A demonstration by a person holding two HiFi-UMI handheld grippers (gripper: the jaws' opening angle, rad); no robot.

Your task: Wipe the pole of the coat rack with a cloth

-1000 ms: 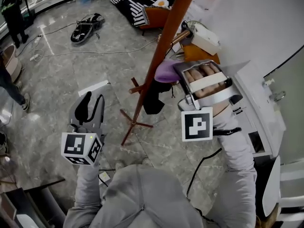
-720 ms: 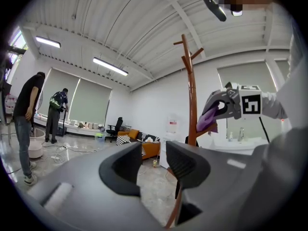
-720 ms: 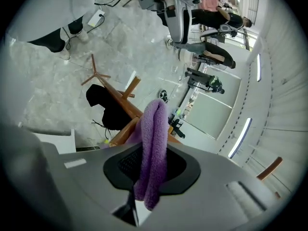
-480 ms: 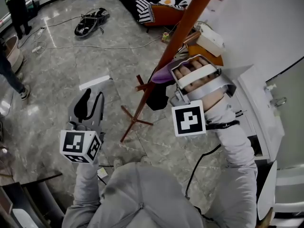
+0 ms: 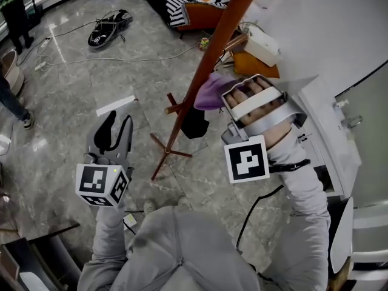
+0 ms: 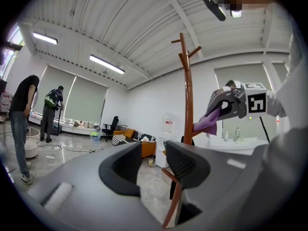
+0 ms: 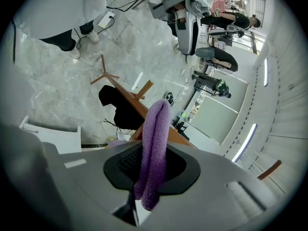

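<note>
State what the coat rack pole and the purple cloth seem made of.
Pole: probably wood, reddish-brown, smooth with a dull sheen; painted metal is possible. Cloth: soft purple terry or microfibre, judging by its fuzzy nap and limp fold.

Black bag [image 5: 109,28] on grey marble floor [image 5: 66,96]; white panel [image 5: 116,105] lying flat nearer; striped blanket [image 5: 170,0] on orange sofa [image 5: 201,16]; person [image 5: 16,10] standing far left

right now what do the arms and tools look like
The left tool and right tool are grey with black pads, each bearing a white cube with black square markers. The sleeves are light grey; a black cable hangs below the right tool.
</note>
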